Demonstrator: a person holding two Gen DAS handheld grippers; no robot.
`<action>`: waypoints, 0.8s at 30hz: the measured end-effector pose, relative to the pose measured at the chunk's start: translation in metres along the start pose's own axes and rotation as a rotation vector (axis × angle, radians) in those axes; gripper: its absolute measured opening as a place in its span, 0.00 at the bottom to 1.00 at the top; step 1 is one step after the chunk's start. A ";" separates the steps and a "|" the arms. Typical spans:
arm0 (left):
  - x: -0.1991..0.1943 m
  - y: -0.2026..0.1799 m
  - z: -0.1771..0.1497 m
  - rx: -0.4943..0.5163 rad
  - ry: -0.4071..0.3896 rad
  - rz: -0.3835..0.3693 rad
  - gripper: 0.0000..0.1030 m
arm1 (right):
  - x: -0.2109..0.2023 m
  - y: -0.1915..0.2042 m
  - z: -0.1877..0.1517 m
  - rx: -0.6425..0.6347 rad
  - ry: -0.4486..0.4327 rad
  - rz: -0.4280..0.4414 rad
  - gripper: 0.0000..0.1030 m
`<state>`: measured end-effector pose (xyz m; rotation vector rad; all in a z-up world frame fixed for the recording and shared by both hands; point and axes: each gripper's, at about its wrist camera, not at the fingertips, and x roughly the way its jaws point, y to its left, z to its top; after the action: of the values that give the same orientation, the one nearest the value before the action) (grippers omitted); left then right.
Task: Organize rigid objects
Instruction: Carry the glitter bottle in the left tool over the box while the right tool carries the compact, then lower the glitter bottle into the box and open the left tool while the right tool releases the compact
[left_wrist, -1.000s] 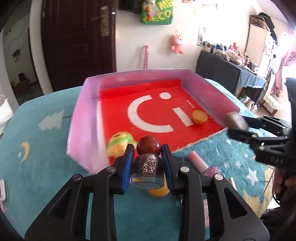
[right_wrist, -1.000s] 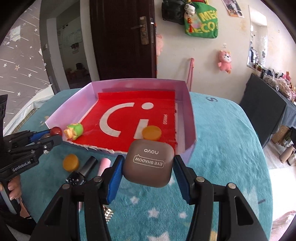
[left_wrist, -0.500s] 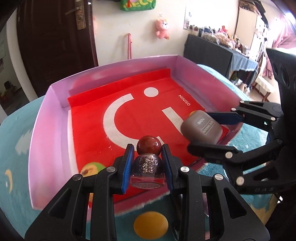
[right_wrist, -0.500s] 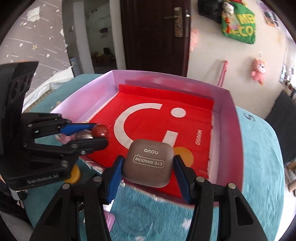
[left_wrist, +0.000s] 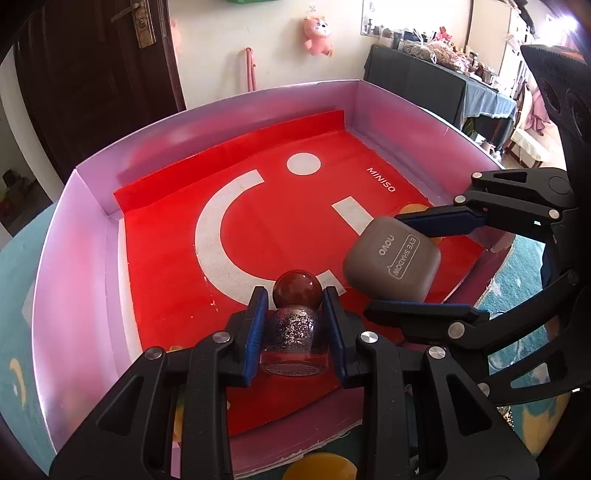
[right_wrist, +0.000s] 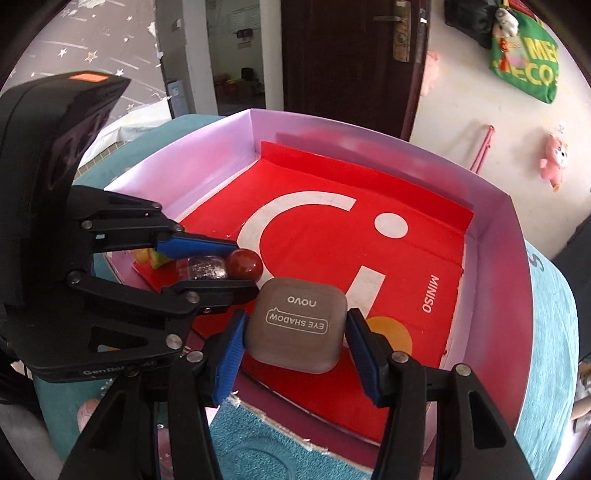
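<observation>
Teal star-print cloth (right_wrist: 546, 332) as the surface; dark door (right_wrist: 351, 55) and cream wall behind, green bag (right_wrist: 524, 55) hung at upper right of the right wrist view.

Lilac box (left_wrist: 74, 258), red liner (left_wrist: 266, 229) on its floor, filling the middle of both views.

Left of that view: left gripper (right_wrist: 236, 264), jaws pinched on glitter polish bottle (right_wrist: 207, 267) with dark red ball cap, held over the near left part of the liner; touching it or not, unclear. Yellow-green toy (right_wrist: 155, 256) behind the fingers, inside the box.

Centre: right gripper (right_wrist: 295, 332), jaws clamped on both sides of brown eye-shadow case (right_wrist: 299, 328), held above the near edge of the liner.

Right of the case: orange disc (right_wrist: 391, 334) already lying in the box.

Progress, judged: toy and disc stowed; bottle and case carried over the box, neither released. Yellow round piece (left_wrist: 321, 467) outside the near wall, seemingly awaiting sorting.
</observation>
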<state>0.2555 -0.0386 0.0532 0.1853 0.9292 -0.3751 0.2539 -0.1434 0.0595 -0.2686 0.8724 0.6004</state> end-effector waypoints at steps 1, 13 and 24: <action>0.000 0.001 0.001 -0.003 0.002 -0.001 0.28 | 0.000 0.000 0.001 -0.007 0.002 -0.001 0.55; 0.006 0.007 0.002 -0.004 0.021 -0.004 0.28 | 0.015 -0.002 0.009 -0.061 0.065 0.031 0.55; 0.007 0.008 0.004 0.014 0.022 -0.019 0.28 | 0.027 -0.002 0.010 -0.076 0.086 0.034 0.55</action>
<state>0.2650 -0.0344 0.0500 0.1937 0.9511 -0.3975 0.2751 -0.1304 0.0446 -0.3508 0.9398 0.6578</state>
